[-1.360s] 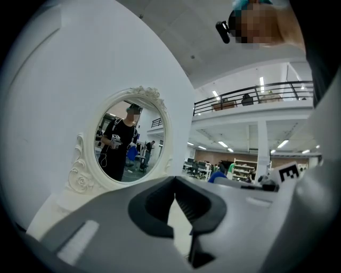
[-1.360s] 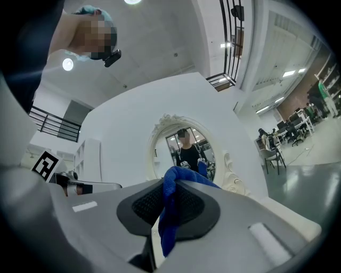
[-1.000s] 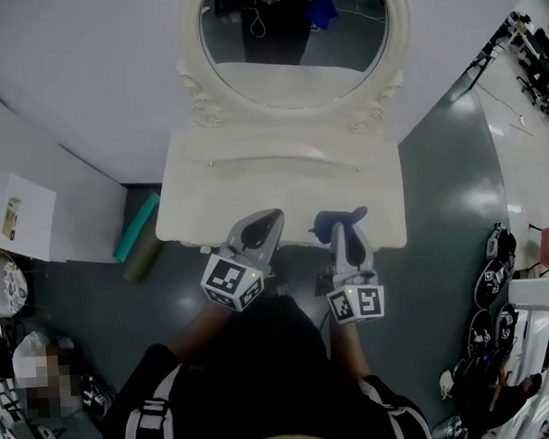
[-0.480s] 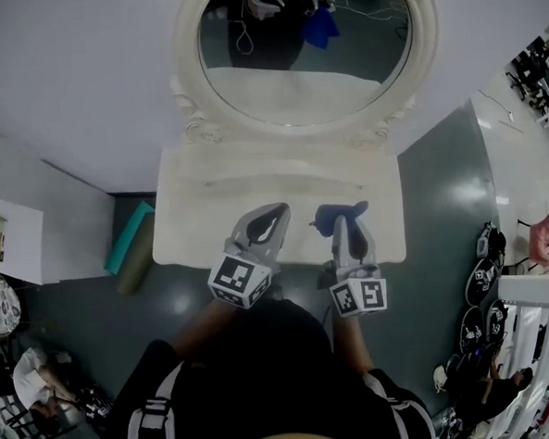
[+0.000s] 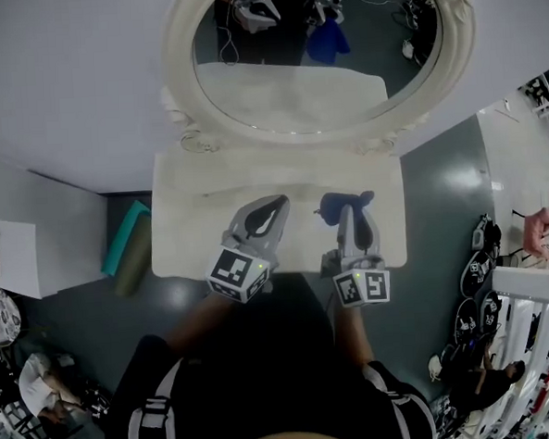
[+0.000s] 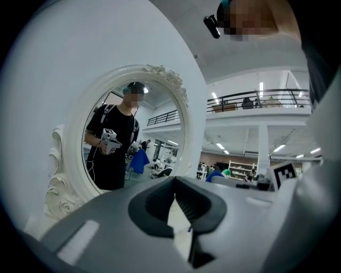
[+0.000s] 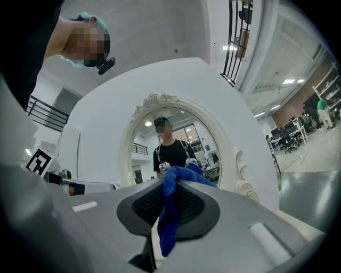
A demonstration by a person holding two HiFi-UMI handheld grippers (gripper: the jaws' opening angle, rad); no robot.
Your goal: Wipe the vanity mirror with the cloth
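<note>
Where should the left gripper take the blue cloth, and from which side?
Probably grip the bunch of cloth sticking out past the right gripper's tips, coming from the left: that part is free, the rest is pinched between its jaws. The left gripper must open first.

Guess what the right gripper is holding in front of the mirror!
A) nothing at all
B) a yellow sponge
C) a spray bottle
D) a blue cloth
D: in the right gripper view, the right gripper has its fingers shut on a blue cloth, which hangs down between them.
</note>
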